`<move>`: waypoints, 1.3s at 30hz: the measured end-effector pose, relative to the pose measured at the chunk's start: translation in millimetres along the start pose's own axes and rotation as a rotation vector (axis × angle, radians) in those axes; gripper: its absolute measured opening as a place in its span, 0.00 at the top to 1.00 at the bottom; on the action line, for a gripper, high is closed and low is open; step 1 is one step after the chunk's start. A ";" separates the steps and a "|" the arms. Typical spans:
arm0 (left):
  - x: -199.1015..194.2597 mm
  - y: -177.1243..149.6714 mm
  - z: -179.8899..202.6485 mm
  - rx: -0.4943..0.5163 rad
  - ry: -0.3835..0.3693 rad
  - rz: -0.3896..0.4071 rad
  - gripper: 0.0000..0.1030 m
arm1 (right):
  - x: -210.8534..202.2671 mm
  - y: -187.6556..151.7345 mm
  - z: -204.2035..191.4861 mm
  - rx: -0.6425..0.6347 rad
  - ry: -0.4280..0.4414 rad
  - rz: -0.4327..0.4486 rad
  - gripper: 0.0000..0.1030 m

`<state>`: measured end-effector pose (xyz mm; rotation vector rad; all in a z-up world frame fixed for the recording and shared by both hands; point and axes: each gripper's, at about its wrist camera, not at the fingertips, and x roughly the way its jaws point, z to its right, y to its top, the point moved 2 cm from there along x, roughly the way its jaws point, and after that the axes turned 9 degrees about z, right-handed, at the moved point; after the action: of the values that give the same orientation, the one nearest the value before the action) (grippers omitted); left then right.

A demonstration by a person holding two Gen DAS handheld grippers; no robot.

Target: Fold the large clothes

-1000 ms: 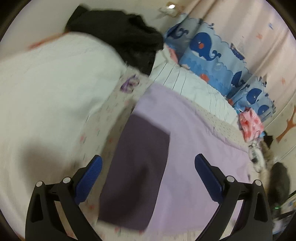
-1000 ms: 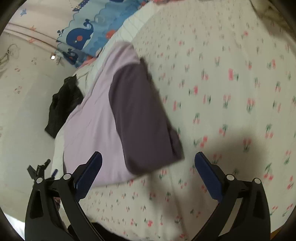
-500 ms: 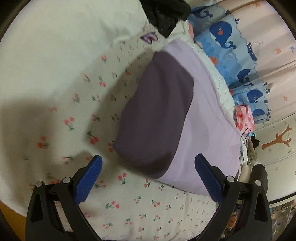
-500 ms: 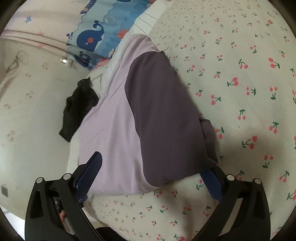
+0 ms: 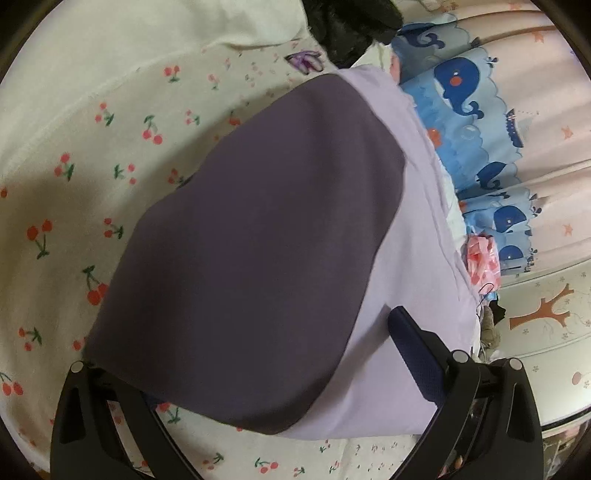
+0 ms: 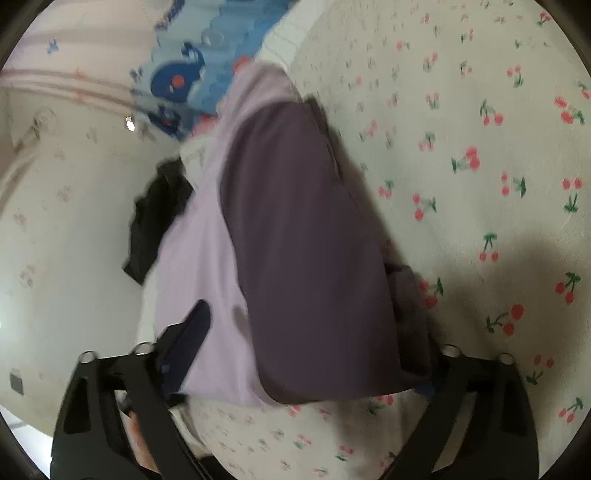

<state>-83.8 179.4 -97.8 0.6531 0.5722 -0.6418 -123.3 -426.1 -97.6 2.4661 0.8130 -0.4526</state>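
- Garment (image 5: 258, 240): a folded piece in two tones, dark purple panel on top of pale lilac cloth, lying on the bed's cherry-print sheet (image 5: 74, 192); no brand, label or writing can be read on it.
- Left hand-held gripper (image 5: 258, 369): jaws wide, straddling the near end of the garment; one blue pad (image 5: 413, 354) rests over the lilac part, the other is hidden under the dark edge, and neither visibly presses the cloth.
- Right hand-held gripper (image 6: 314, 354): its jaws have just been closing, with the garment's near end between them; one pad (image 6: 192, 332) lies on the lilac cloth, the other is covered by the dark fold, so a firm grip cannot be told.
- Whale-print blue fabric (image 5: 465, 96) hangs beyond the bed, with no legible text.
- Black clothing (image 5: 351, 26) lies past the garment's far end.
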 end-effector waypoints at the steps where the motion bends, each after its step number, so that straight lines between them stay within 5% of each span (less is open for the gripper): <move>1: 2.0 0.2 5.7 0.022 0.018 0.000 0.10 | 1.3 3.6 1.2 -0.008 -0.005 0.005 0.56; 3: 2.6 1.5 12.6 0.040 0.041 -0.002 0.17 | 1.2 9.5 -1.3 -0.015 0.021 0.003 0.63; 7: -12.1 8.2 43.6 0.115 0.005 -0.016 0.54 | -15.6 16.0 -41.3 -0.120 0.083 0.040 0.72; 11: -47.4 1.5 69.9 0.187 -0.112 -0.049 0.62 | -60.5 13.1 -76.1 -0.162 0.186 0.084 0.74; 16: -85.1 -35.2 78.3 0.272 -0.161 -0.099 0.63 | -124.9 -13.5 -59.7 -0.218 0.122 0.083 0.73; 18: -74.9 -55.1 53.2 0.264 -0.108 -0.197 0.58 | -131.4 -32.8 -20.8 -0.211 -0.006 -0.007 0.70; 21: -76.5 -65.7 14.5 0.194 -0.054 -0.258 0.50 | -139.5 -47.3 23.0 -0.100 -0.053 -0.057 0.61; 23: -99.2 -59.4 7.7 0.202 -0.029 -0.197 0.44 | -160.1 -41.9 20.7 -0.111 -0.068 0.035 0.56; 26: -141.1 -39.7 31.0 0.378 0.162 0.026 0.37 | -174.1 -23.5 -13.9 -0.225 -0.105 0.161 0.45; 29: -163.6 -22.8 78.0 0.487 0.155 0.235 0.20 | -141.8 -14.5 -64.5 -0.412 -0.144 0.149 0.38; 35: -79.1 -33.9 178.1 0.712 -0.054 0.275 0.19 | -7.4 7.4 -94.4 -0.650 -0.325 0.149 0.35; 37: -32.1 -20.5 182.3 0.689 -0.023 0.266 0.19 | 39.3 14.0 -81.4 -0.672 -0.410 0.120 0.30; 39: 24.1 -6.5 163.4 0.665 0.111 0.201 0.19 | 72.4 19.6 -65.9 -0.669 -0.462 0.072 0.24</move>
<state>-27.0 52.4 -8.5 1.3588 0.3811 -0.6058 -45.6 -370.2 -69.4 1.6783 0.5579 -0.5807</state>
